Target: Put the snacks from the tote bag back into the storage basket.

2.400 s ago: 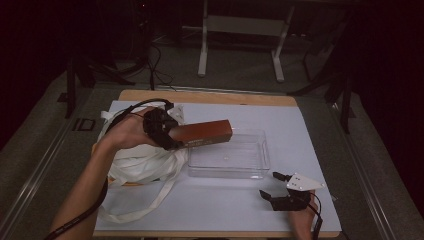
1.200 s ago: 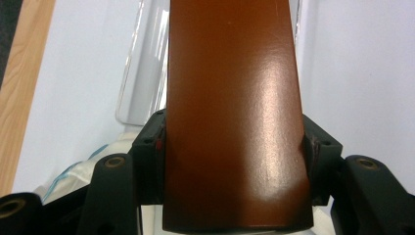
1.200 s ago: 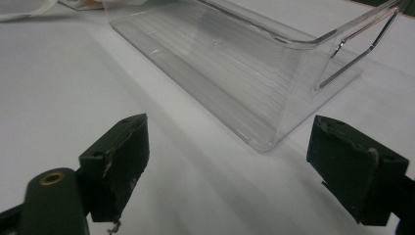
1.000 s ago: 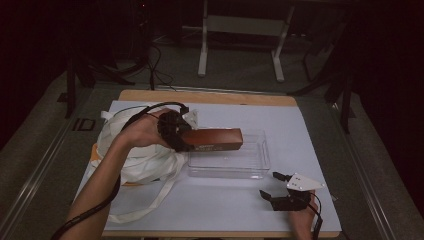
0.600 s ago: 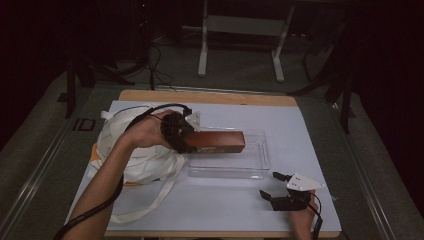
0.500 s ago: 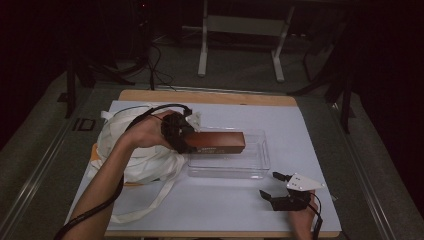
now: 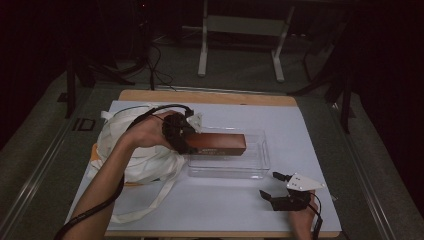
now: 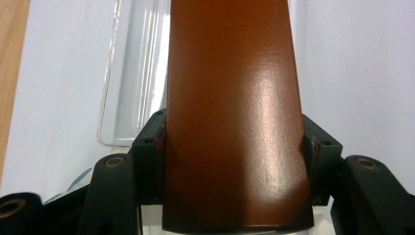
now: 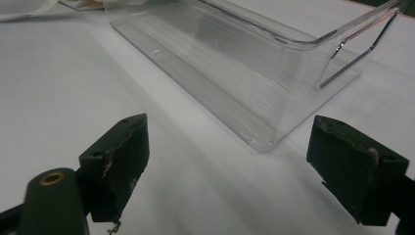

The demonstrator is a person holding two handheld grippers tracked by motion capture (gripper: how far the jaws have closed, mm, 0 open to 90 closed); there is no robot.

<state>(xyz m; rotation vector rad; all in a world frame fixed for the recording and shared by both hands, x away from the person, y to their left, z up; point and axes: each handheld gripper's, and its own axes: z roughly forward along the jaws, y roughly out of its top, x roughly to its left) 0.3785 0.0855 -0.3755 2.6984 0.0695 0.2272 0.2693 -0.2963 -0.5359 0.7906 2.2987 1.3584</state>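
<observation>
I am at the placing step: my left gripper [image 7: 186, 142] clamps 1 end of the brown box [image 7: 218, 143], which hangs lengthwise over the clear tray [image 7: 257, 165], not yet set down. Next, I judge, it needs lowering level into the tray before the jaws let go. My right gripper [image 7: 275, 186] rests near the tray's corner, jaws wide apart, holding nothing.

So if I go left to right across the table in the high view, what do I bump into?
White bag → left gripper → brown box → right gripper.
</observation>
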